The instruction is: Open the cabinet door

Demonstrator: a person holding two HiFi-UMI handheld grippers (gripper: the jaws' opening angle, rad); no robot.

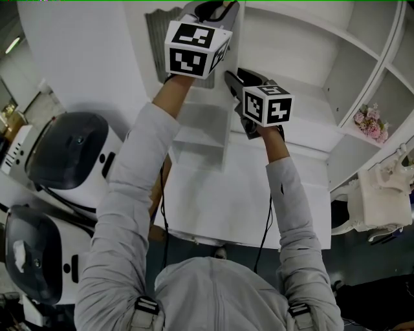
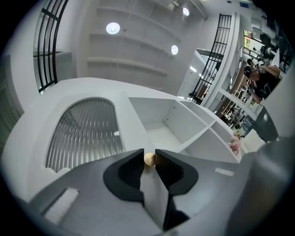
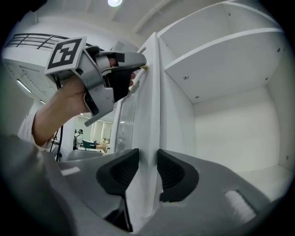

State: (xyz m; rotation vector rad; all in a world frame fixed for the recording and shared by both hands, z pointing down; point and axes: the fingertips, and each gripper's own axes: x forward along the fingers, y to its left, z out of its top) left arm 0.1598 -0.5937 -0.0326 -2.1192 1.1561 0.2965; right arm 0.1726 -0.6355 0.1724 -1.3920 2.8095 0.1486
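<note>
The white cabinet door (image 1: 158, 52) has an arched ribbed glass pane (image 2: 83, 133) and stands partly open, seen edge-on in the right gripper view (image 3: 150, 115). A small round wooden knob (image 2: 149, 159) sits near the door's free edge. My left gripper (image 2: 148, 158) is shut on that knob, high up on the door (image 1: 217, 10). Lower down, my right gripper (image 3: 148, 168) is shut on the door's edge, one pad on each face (image 1: 233, 81). Behind the door, the white empty compartment (image 3: 230, 129) shows.
White open shelves (image 1: 304, 58) run to the right, with pink flowers (image 1: 370, 121) in one cubby and a white ornament (image 1: 385, 194) below. Two white machines with dark domes (image 1: 71, 152) stand at the left. A person (image 2: 262, 78) stands far off.
</note>
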